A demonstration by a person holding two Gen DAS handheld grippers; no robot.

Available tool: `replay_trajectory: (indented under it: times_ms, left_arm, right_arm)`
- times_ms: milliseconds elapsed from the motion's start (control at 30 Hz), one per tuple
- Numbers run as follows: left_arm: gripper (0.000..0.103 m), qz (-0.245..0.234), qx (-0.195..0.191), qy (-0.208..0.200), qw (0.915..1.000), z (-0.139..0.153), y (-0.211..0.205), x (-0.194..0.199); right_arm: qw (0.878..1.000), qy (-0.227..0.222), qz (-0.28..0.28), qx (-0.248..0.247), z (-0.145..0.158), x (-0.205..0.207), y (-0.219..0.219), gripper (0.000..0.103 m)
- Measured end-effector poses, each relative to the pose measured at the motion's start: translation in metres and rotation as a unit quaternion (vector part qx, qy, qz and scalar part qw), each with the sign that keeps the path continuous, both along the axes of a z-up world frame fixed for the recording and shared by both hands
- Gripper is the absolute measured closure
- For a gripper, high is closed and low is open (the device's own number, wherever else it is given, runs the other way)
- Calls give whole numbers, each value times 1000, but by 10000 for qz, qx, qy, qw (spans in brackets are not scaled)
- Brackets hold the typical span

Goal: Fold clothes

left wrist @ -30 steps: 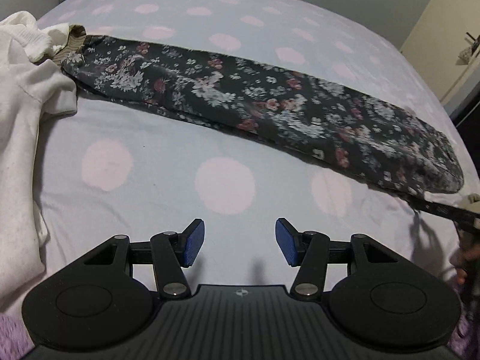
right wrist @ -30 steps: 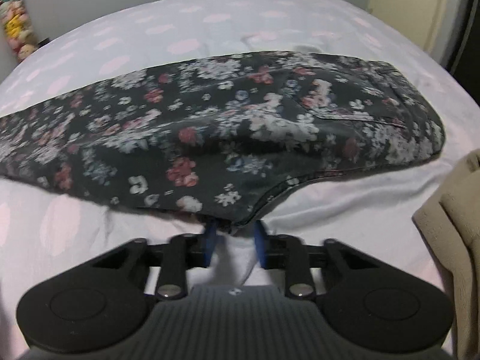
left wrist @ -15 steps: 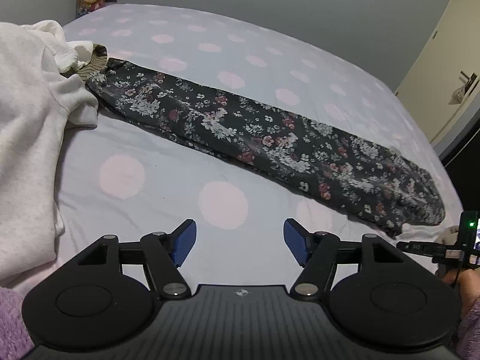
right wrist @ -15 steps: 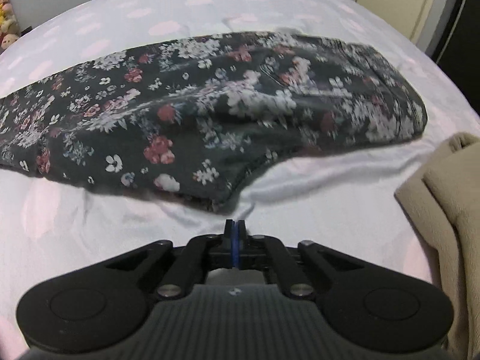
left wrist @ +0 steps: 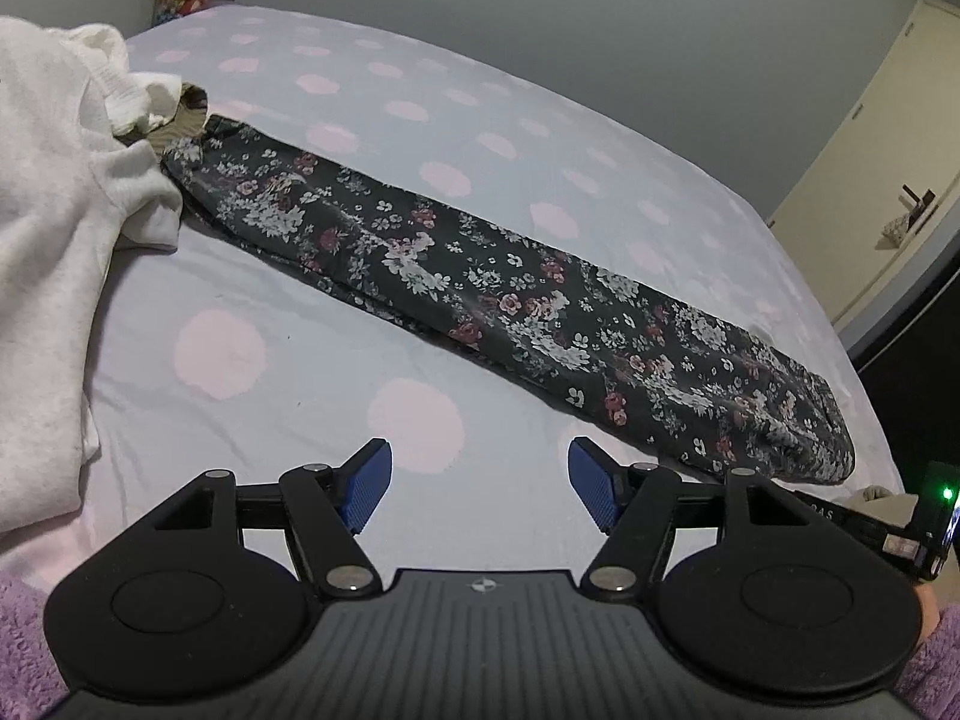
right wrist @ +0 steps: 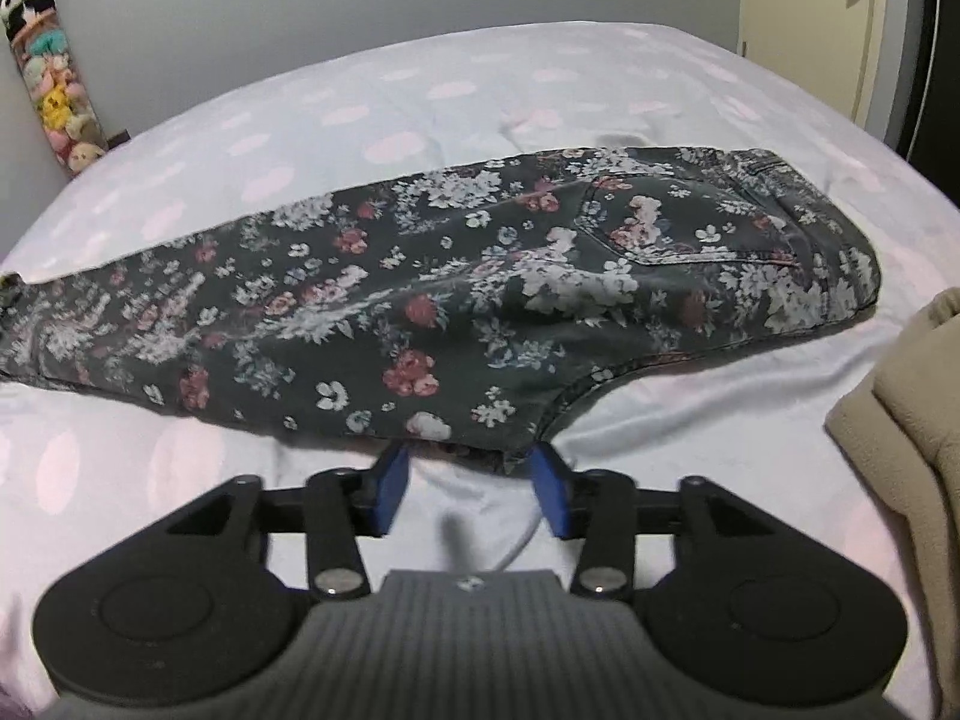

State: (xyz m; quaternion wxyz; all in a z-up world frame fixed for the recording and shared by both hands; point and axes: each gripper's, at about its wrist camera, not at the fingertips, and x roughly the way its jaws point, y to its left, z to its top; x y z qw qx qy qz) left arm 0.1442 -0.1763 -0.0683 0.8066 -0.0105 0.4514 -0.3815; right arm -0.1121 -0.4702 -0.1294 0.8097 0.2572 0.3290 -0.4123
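Dark floral trousers [left wrist: 510, 300] lie folded lengthwise on the bed, running from far left to near right. In the right wrist view the trousers [right wrist: 480, 300] fill the middle, back pocket and waist at the right. My left gripper [left wrist: 480, 489] is open and empty above the sheet, short of the trousers. My right gripper [right wrist: 471, 483] is open, its fingertips at the near edge of the trousers by the crotch seam, holding nothing.
A white sweater [left wrist: 54, 240] is heaped at the left, over the trousers' leg end. A beige garment [right wrist: 900, 420] lies at the right. The polka-dot bed sheet [left wrist: 270, 372] covers the bed. Plush toys [right wrist: 60, 120] stand by the wall.
My right gripper was around the trousers' edge, then shut and clear of it, and is now open with its tips at that edge. My left gripper pulled back and rose, staying open.
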Motion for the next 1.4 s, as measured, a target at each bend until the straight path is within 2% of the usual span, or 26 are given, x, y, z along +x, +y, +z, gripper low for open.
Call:
replay_trajectory:
  times_ms: [67,167,467,633,933,1100,1233,1400]
  left_arm:
    - [39,74,-9,71,9999,-2,1,6]
    - [39,209,-32,187,9996,-5,4,18]
    - [39,599,-168,450,9970,-17,15,71]
    - [40,1118,-421,757,9900,-27,25,119]
    - [41,1782,-465,675,9806,-43,19,218]
    - [41,1974,-151,314,9797,-39,7,264]
    - [49,2108,215,431,9763,-52,5,293]
    - [52,2125,314,550,9751,-74,7,311]
  right_arm:
    - [10000,59,44,-46,0,3,2,40]
    - [9997,174,34,-138,-1,6,4,40]
    - [9986,-27,-35,-521,6,2,10,40]
    - [9981,-101,49,-604,5,6,11,40]
    - [9977,-111,258,-619,-5,17,9,40]
    - [9966,-77,438,-700,-11,27,9,40]
    - [9947,-2,644,-805,-14,37,12,40]
    - [9928,15,855,-841,-17,45,14,40]
